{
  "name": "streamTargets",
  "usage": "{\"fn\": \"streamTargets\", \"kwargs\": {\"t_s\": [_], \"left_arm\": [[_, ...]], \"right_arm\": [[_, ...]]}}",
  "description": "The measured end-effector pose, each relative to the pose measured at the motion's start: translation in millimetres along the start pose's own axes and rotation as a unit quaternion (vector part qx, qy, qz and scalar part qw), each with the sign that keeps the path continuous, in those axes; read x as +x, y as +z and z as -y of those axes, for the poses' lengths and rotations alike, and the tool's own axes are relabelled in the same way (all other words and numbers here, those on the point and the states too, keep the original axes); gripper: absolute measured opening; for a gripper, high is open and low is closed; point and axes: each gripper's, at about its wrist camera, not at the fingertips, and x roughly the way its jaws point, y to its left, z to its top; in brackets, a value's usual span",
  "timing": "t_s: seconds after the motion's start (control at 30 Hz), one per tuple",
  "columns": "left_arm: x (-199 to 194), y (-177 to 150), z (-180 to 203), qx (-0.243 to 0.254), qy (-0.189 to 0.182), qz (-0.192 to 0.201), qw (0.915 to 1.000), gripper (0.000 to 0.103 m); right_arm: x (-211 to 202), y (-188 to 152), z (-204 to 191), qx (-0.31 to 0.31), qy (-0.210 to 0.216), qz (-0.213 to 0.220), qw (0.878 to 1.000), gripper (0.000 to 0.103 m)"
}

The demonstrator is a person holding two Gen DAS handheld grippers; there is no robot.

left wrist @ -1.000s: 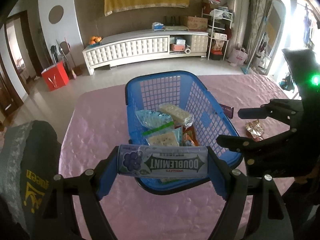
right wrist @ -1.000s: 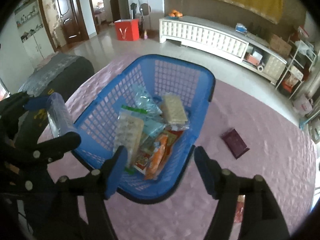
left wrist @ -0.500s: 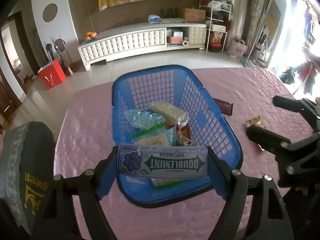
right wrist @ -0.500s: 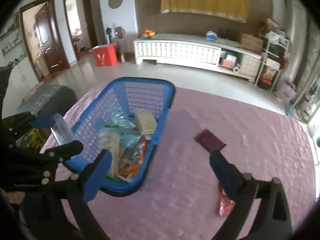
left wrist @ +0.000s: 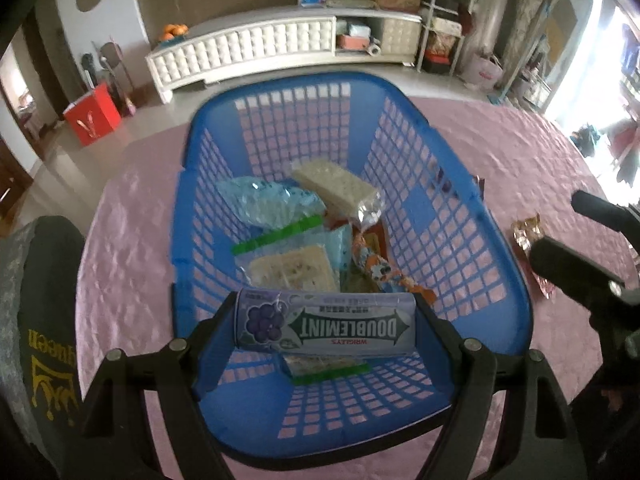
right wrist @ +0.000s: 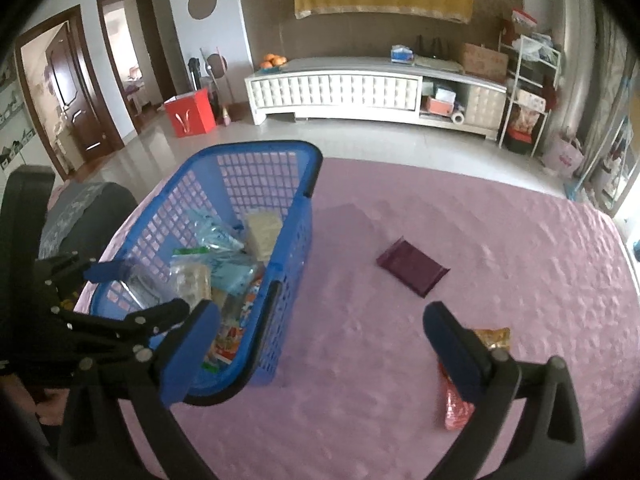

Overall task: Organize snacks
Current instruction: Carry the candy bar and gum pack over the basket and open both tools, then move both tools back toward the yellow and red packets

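Observation:
A blue mesh basket point(left wrist: 516, 292) stands on the pink table and holds several snack packs, among them a cracker pack point(left wrist: 336, 184) and a pale blue bag point(left wrist: 268, 204). My left gripper point(left wrist: 324, 330) is shut on a Doublemint gum pack point(left wrist: 348, 326), gripped by its ends and hanging over the basket's near end. In the right wrist view my right gripper point(right wrist: 320, 316) is wide open with nothing between its fingers, over the table just right of the basket point(right wrist: 296, 240). A purple packet point(right wrist: 412, 266) lies ahead of it. A red and gold packet point(right wrist: 460, 400) lies beside its right finger.
A grey chair back point(left wrist: 36, 320) with yellow lettering stands at the table's left edge. The pink tablecloth point(right wrist: 400, 420) stretches right of the basket. Beyond the table are a white cabinet point(right wrist: 340, 88) and a red box point(right wrist: 192, 114) on the floor.
My left gripper has moved forward and down with the gum pack, from the basket's near rim to over its inside. My right gripper has opened wider and swung right, off the basket.

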Motion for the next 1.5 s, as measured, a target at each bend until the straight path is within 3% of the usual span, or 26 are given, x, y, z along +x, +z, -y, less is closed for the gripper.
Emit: {"fn": "streamTargets", "kwargs": {"t_s": [0.37,0.6,0.7,0.87,1.03,1.17,1.5], "left_arm": [[1.1,-4.8,3.7,0.004,0.001,-0.008,1.0,0.083],[-23.4,-2.6,1.7,-0.01,0.004,0.027,0.9996,0.083],[-37.0,-0.7,3.8,-0.017,0.024,0.049,0.9984,0.083],[-68.4,-3.0,15.7,-0.011,0.04,0.103,0.9938,0.083],[-99.0,-4.0,28.6,-0.002,0.034,0.151,0.988,0.083],[-113.8,-3.9,46.5,0.02,0.031,0.167,0.9852,0.083],[-112.7,-2.0,99.5,0.053,0.009,0.168,0.9843,0.103]], "right_arm": [[2.2,0.2,-2.7,-0.011,0.004,-0.009,1.0,0.103],[-12.9,1.6,-7.2,-0.011,0.009,0.005,1.0,0.103],[-21.2,1.8,-8.3,-0.009,0.013,0.012,1.0,0.103],[-42.0,6.3,-8.4,-0.011,0.013,0.026,1.0,0.103],[-67.3,5.6,-3.1,-0.011,0.01,0.045,0.999,0.103],[-85.4,2.2,4.6,-0.011,0.004,0.056,0.998,0.103],[-119.2,-10.1,50.3,-0.001,-0.019,0.07,0.997,0.103]]}}
